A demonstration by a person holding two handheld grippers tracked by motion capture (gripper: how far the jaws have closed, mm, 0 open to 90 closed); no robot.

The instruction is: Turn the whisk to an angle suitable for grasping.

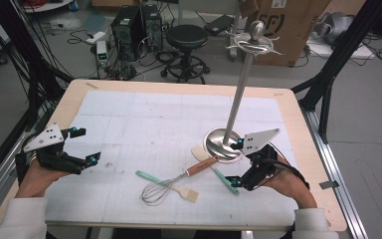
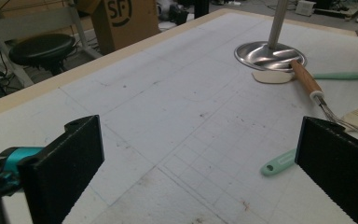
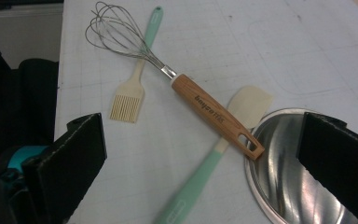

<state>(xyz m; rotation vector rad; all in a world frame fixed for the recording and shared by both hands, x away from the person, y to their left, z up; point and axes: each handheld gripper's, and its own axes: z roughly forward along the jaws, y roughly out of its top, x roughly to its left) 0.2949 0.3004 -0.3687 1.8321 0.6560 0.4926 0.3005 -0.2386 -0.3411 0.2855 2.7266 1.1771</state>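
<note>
A person's two hand-held tongs hover over a tabletop covered with a white gridded mat, where three kitchen utensils lie beside a steel hanging stand. The right tongs, jaws spread wide apart and gripping nothing, hang just above the whisk, the utensil nearest them. The left tongs, likewise standing apart and empty, wait well off at the mat's left side.

The whisk lies near the front middle of the mat, its wire head toward the person and its wooden handle angled up to the stand's round base, the slotted handle tip touching or just over the rim. The handle crosses over a mint-handled spatula, whose cream blade lies against the base. A mint-handled pastry brush lies under the wires, its cream bristles just beside the whisk's neck.

The whisk looks light, with most of its weight likely in the handle. The wooden handle is stiff and appears matte, so it should offer a sure hold; the thin wires would probably spring and slip under pressure. The best place to grip seems the middle of the handle, across its width, clear of the spatula beneath. Lifting may nudge that spatula or drag the brush.
</note>
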